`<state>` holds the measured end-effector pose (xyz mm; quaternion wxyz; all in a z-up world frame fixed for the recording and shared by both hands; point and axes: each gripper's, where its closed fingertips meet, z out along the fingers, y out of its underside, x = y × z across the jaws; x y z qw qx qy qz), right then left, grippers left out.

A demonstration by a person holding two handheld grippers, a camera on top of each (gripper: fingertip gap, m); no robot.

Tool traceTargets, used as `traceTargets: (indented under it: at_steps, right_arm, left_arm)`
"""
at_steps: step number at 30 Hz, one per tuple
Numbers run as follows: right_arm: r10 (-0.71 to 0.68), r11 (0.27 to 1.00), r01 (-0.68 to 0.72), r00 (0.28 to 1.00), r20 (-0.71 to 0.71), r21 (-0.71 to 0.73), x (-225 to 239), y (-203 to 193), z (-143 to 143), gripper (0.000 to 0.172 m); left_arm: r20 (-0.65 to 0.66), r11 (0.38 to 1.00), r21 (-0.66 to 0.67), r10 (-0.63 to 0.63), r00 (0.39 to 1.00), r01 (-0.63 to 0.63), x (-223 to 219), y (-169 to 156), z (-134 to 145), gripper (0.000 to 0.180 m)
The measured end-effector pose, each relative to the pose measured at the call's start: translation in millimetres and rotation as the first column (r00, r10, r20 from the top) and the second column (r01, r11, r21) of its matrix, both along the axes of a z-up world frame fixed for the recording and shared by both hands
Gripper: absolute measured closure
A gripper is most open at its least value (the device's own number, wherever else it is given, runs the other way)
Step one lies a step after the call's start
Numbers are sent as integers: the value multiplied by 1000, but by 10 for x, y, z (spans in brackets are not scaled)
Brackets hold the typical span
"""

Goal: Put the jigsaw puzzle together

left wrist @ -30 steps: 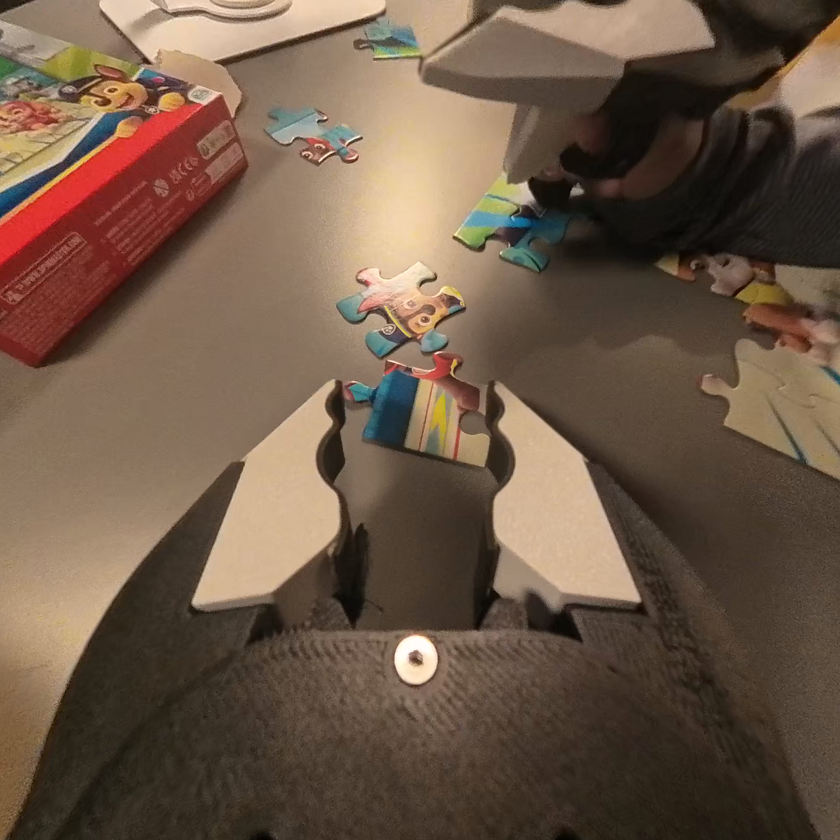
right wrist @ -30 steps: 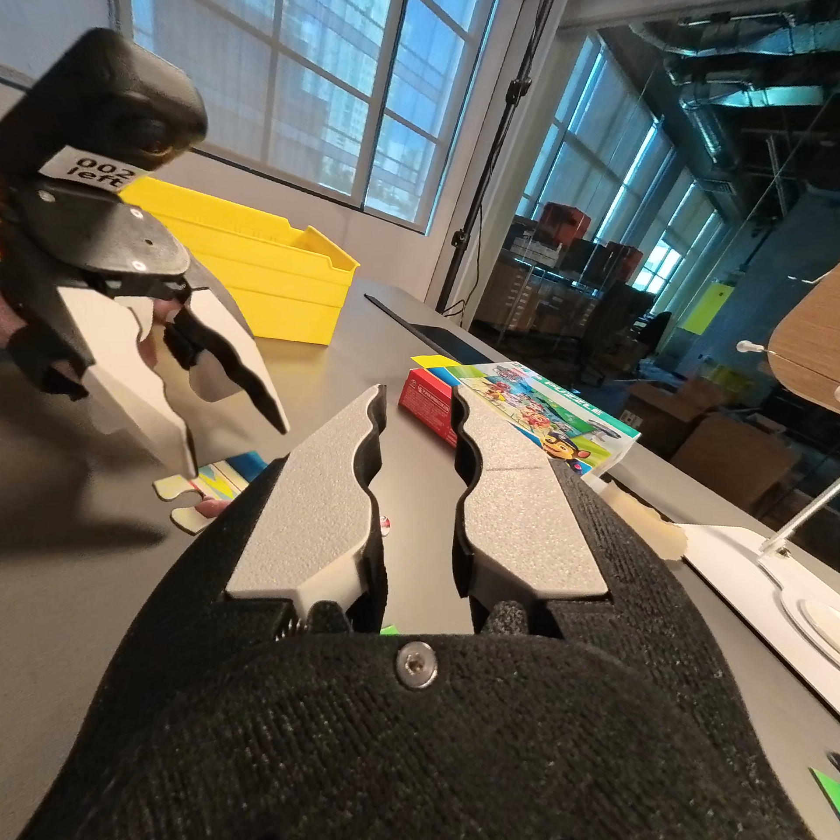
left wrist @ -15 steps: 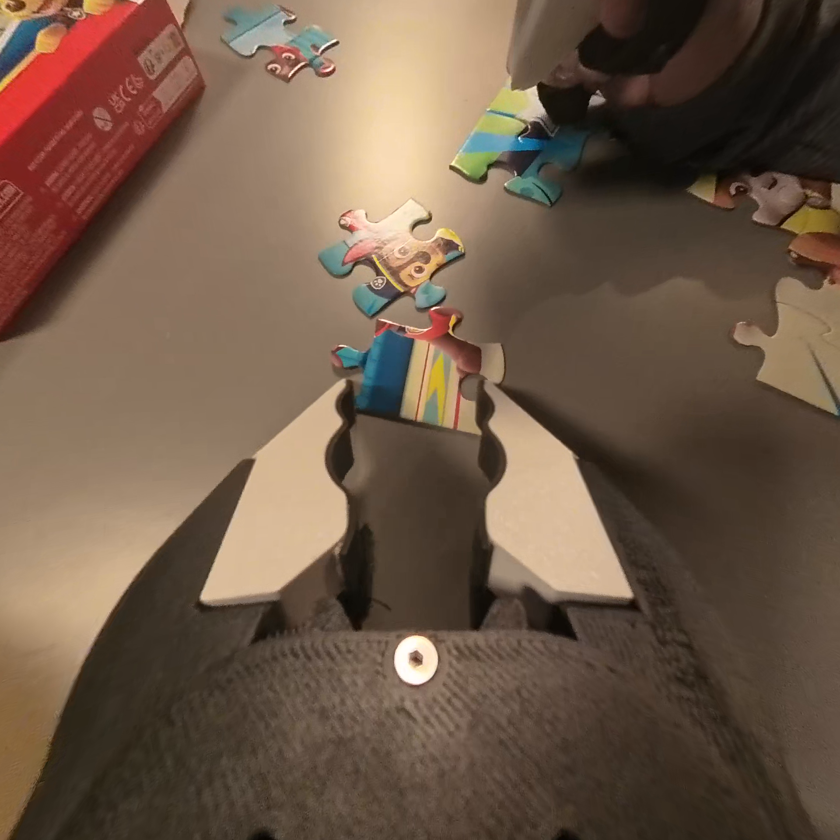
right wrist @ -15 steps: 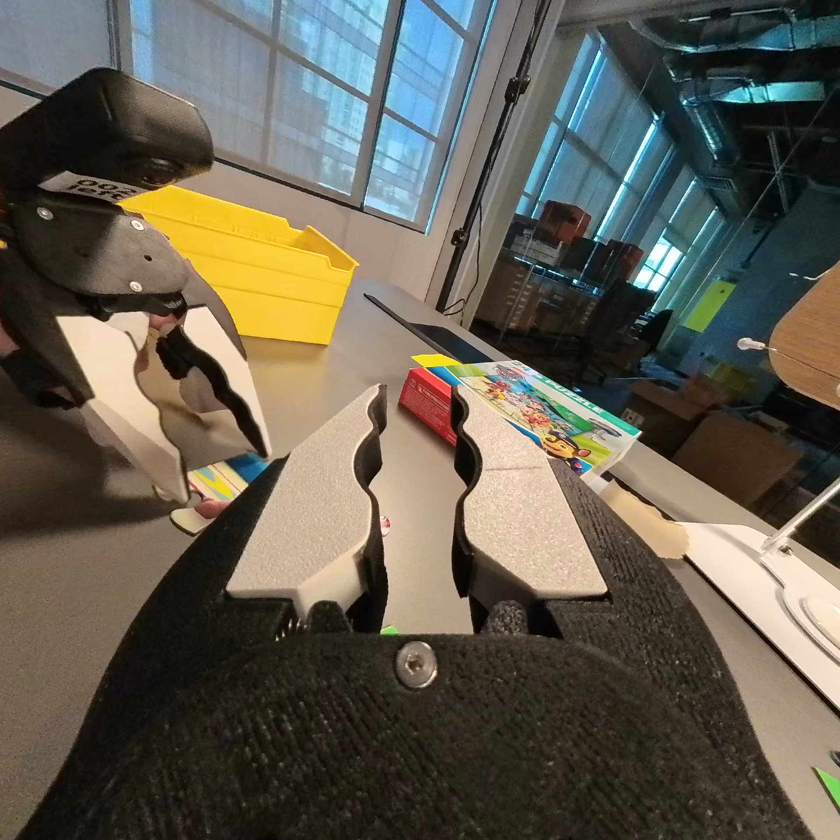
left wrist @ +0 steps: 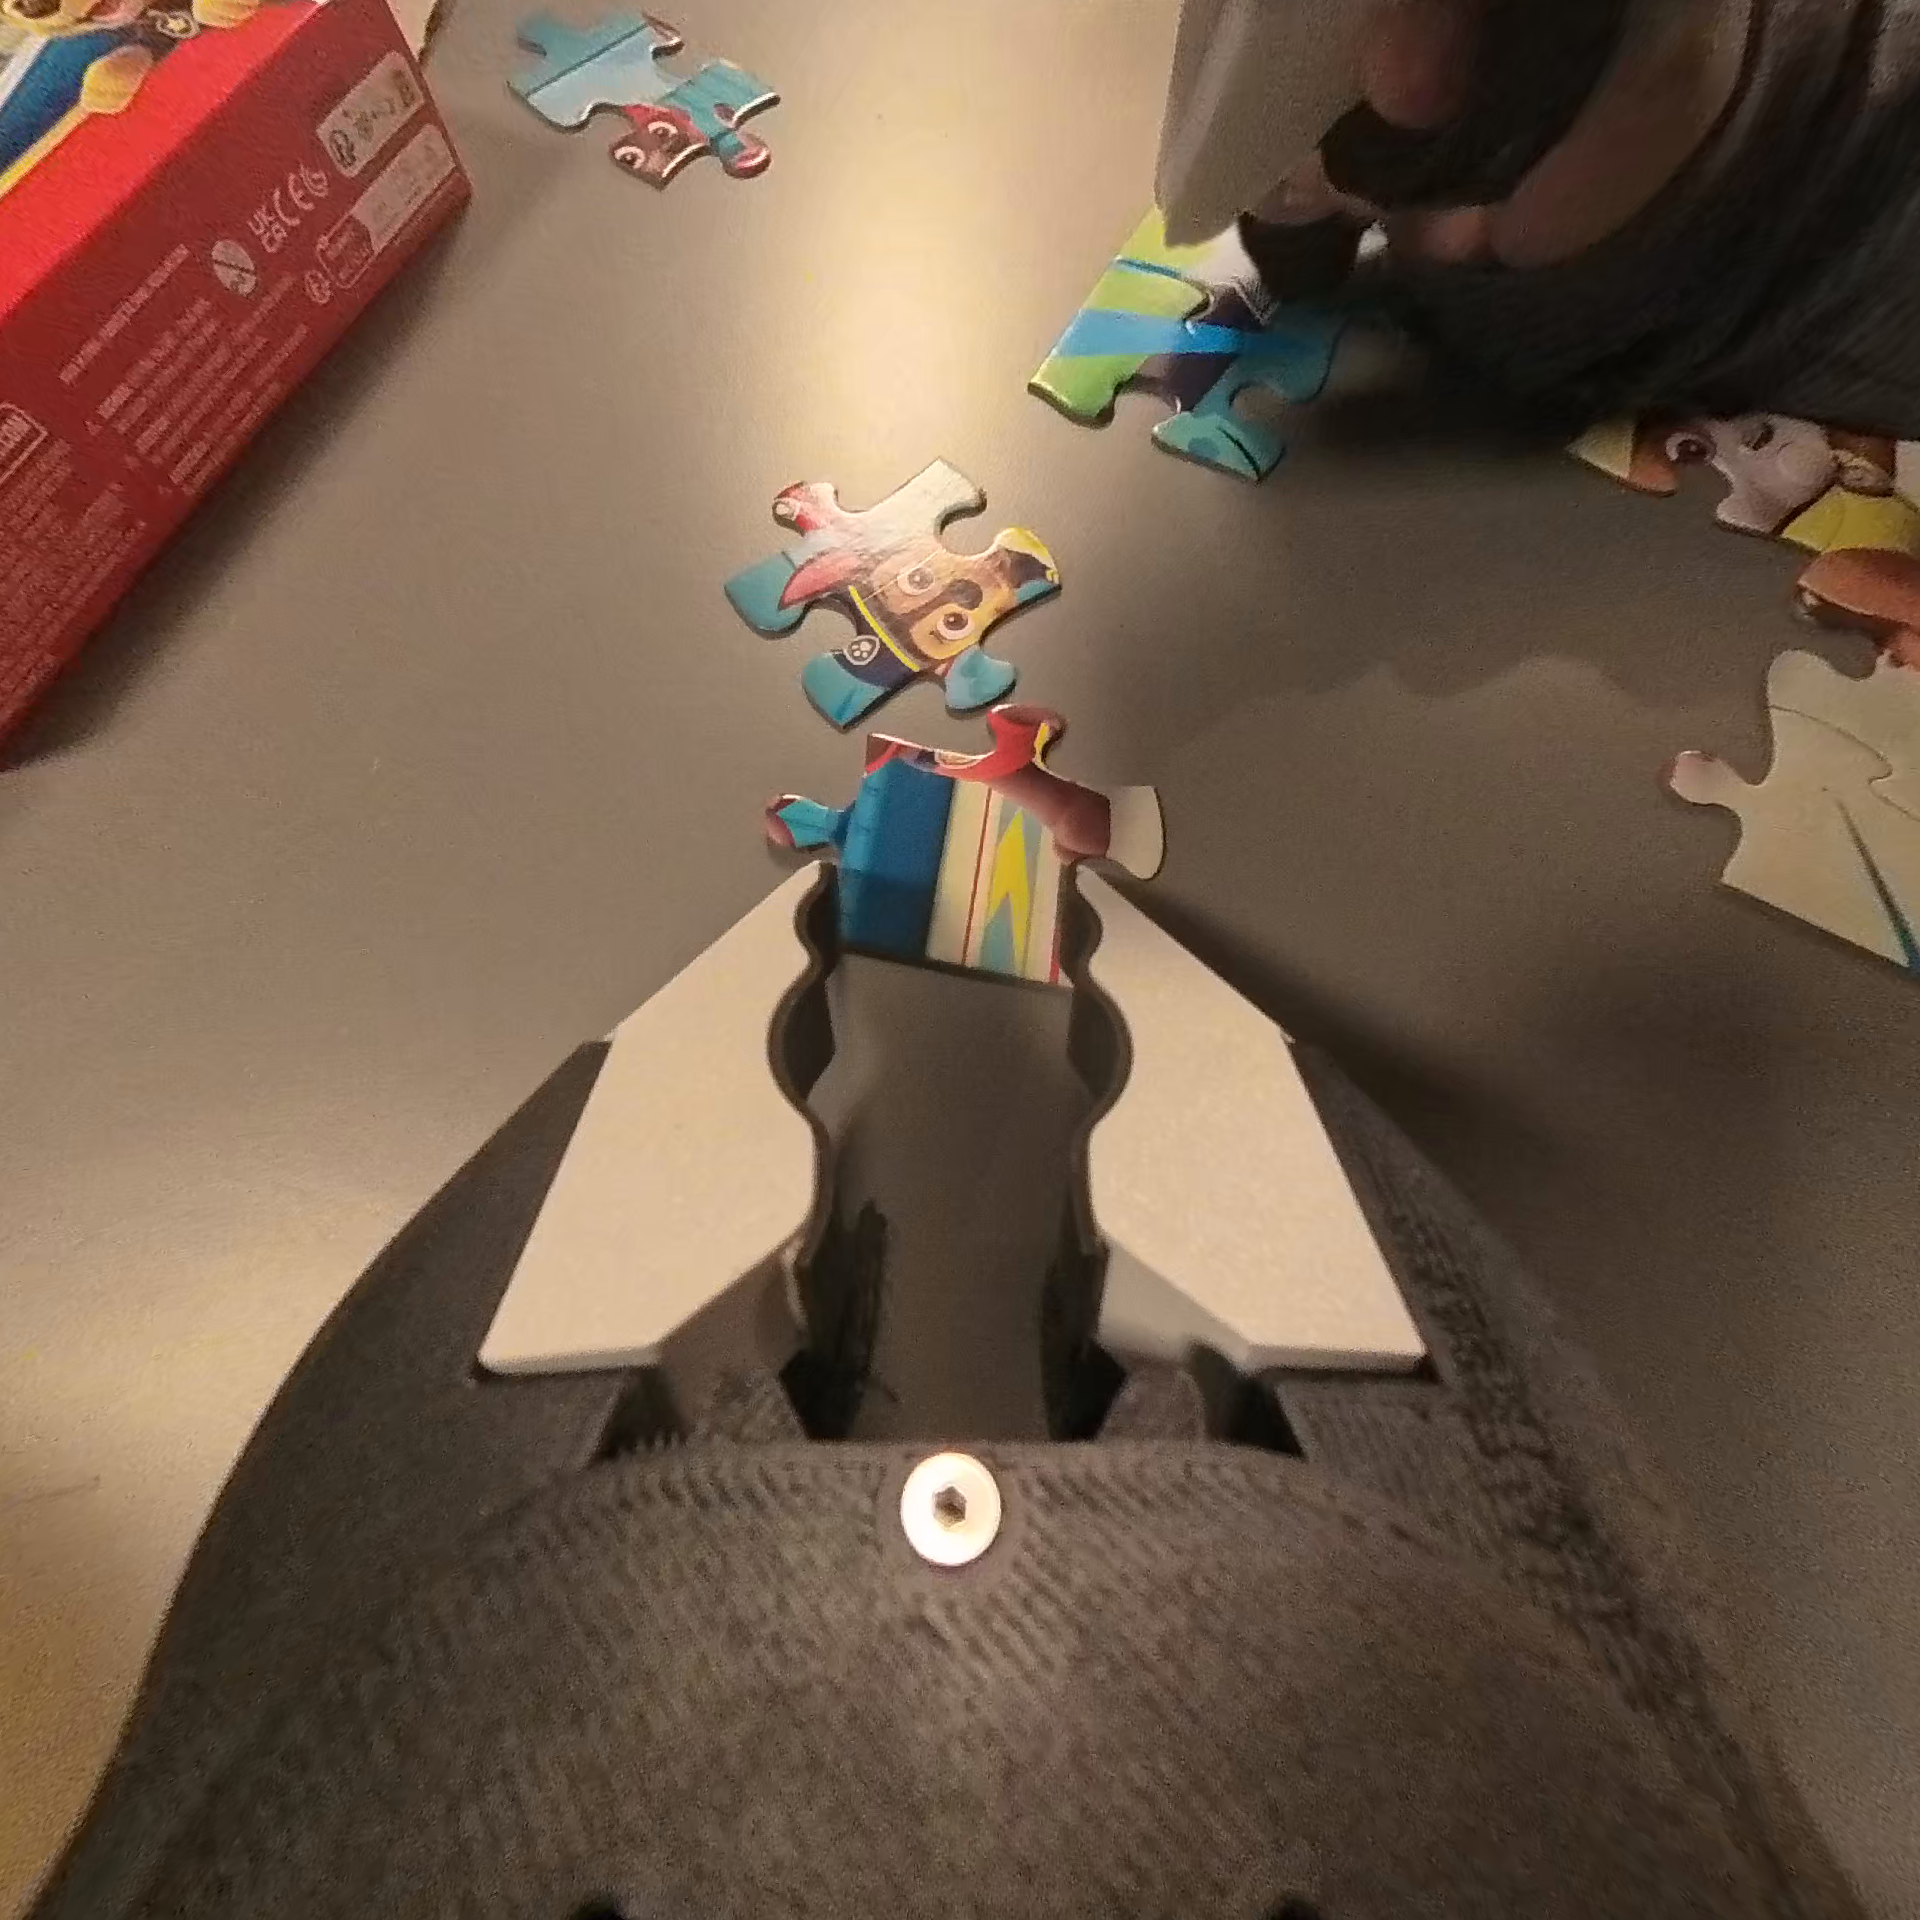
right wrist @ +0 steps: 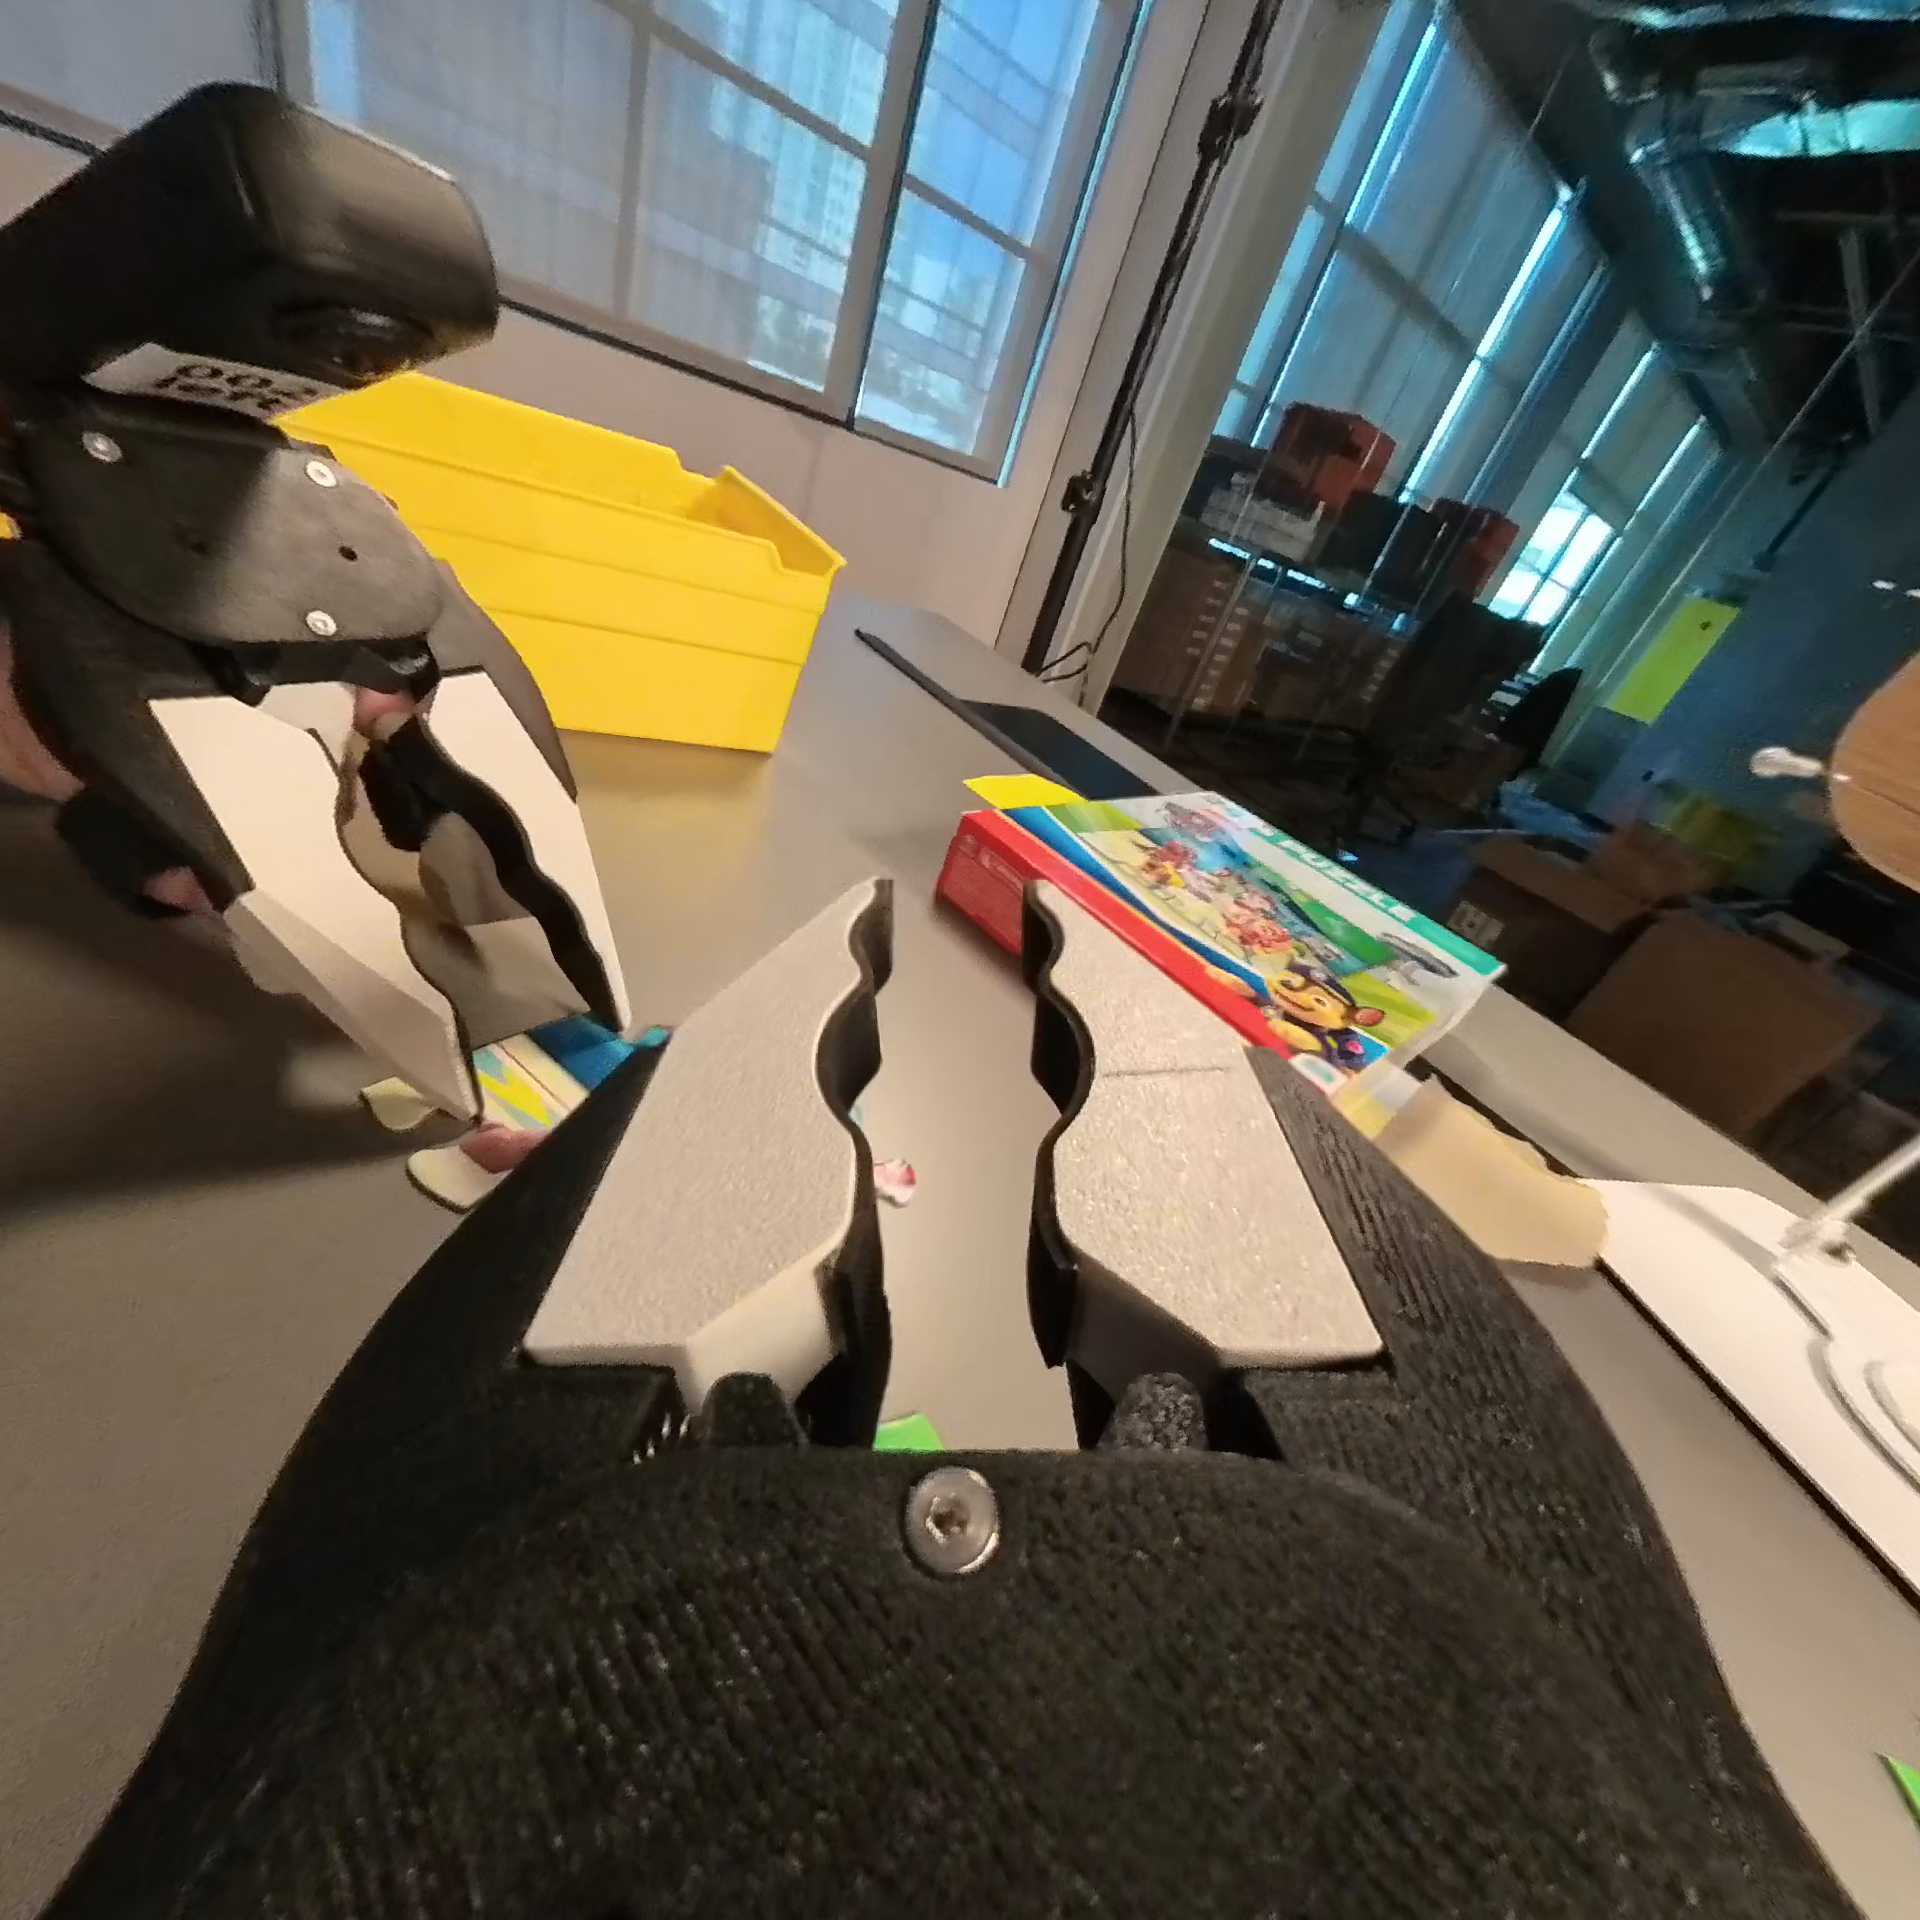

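My left gripper [left wrist: 951,894] is low over the grey table [left wrist: 416,831]. Its two fingertips [left wrist: 800,914] are closed on the sides of a striped blue, white and yellow puzzle piece [left wrist: 956,862], which lies at the table surface. The right wrist view shows the same gripper [right wrist: 540,1060] with its tips down on that piece [right wrist: 520,1075]. A puzzle piece with a dog's face [left wrist: 894,603] lies just beyond it. My right gripper [right wrist: 956,904] hovers with its jaws a little apart and nothing between them. It also shows in the left wrist view [left wrist: 1247,125], above a green and blue piece [left wrist: 1174,343].
A red puzzle box [left wrist: 208,312] lies at the left. Two joined pieces [left wrist: 644,104] lie at the far end. A partly assembled puzzle [left wrist: 1818,831] is at the right. A yellow bin [right wrist: 582,582] and a white board [right wrist: 1766,1351] are on the table.
My left gripper moved forward and down over the striped piece, and its jaws narrowed until the tips met the piece's sides. My right gripper stayed where it was.
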<state>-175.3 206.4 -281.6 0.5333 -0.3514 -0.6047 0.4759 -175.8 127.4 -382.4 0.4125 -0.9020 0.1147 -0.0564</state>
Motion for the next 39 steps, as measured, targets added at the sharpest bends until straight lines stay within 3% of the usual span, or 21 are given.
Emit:
traceTargets:
  at_steps: [3, 5, 6, 7, 10, 15, 19, 24, 28, 30, 34, 37, 39]
  right_arm:
    - [52, 999, -52, 997, 60, -3, 0, -90, -64, 150]
    - [151, 988, -150, 970, 189, -23, 21, -229, -210, 154]
    - [215, 976, -210, 932, 291, -51, 51, -314, -331, 155]
    - [270, 963, -256, 876, 399, -90, 97, -387, -470, 153]
    - [337, 937, -321, 727, 598, -138, 249, -513, -816, 146]
    - [359, 928, -342, 712, 604, -149, 251, -615, -826, 151]
    - [365, 921, -362, 668, 649, -146, 283, -659, -917, 158]
    - [357, 927, -342, 679, 641, -153, 258, -633, -904, 154]
    - [342, 934, -327, 696, 632, -146, 204, -605, -888, 150]
    - [332, 938, -316, 689, 645, -145, 186, -597, -914, 149]
    - [322, 938, -319, 668, 670, -133, 120, -581, -967, 147]
    - [330, 928, -358, 661, 673, -104, 48, -583, -981, 149]
    - [343, 917, -388, 649, 679, -93, 24, -587, -988, 149]
  left_arm:
    - [-8, 1000, 4, -3, 1000, 3, 4, 0, 2, 139]
    - [-13, 1000, 7, -8, 1000, 8, 11, -3, 5, 140]
    - [-15, 1000, 10, -22, 1000, 22, 29, -7, 10, 144]
    - [-12, 998, 14, -66, 998, 66, 91, -22, 17, 179]
    - [-35, 997, 16, -79, 996, 80, 110, -15, 12, 179]
    - [-15, 997, 15, -78, 997, 78, 113, -17, 17, 171]
    - [35, 992, -11, -126, 991, 127, 208, -60, 0, 180]
    - [41, 994, -10, -110, 993, 110, 216, -67, 3, 180]
    - [-89, 997, 77, -24, 996, 31, 105, -33, 83, 180]
    - [-162, 977, 198, 117, 980, -84, -74, -4, 235, 180]
    - [-155, 917, 348, 262, 953, -195, -248, -39, 464, 180]
    - [-196, 934, 290, 273, 942, -211, -277, -38, 362, 180]
    - [-338, 959, 184, 268, 902, -216, -325, -44, 160, 180]
